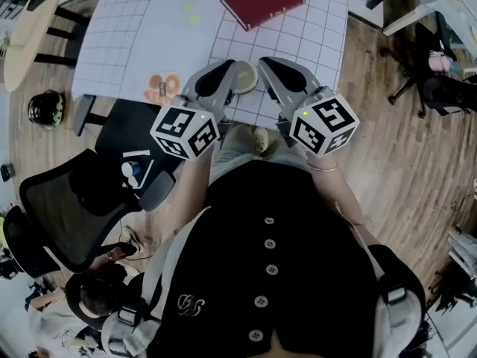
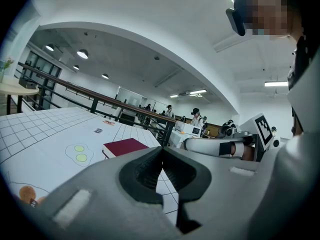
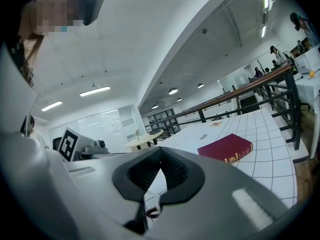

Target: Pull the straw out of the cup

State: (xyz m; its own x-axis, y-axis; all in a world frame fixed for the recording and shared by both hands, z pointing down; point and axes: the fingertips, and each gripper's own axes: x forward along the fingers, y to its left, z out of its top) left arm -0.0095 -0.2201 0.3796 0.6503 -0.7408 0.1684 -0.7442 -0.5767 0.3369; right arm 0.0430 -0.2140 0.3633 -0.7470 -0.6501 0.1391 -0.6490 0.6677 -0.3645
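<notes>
Hovering before any grasp, the left gripper and right gripper, jaws pressed together and empty, flank the cup at centre frame on the desk edge; next, one should probably open toward its unseen straw.

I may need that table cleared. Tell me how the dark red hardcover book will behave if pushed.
The dark red hardcover book lies flat and closed, so it will likely slide, not tip or roll. Its rigid-looking cover suggests it stays stiff. Its thickness hints at some weight.
</notes>
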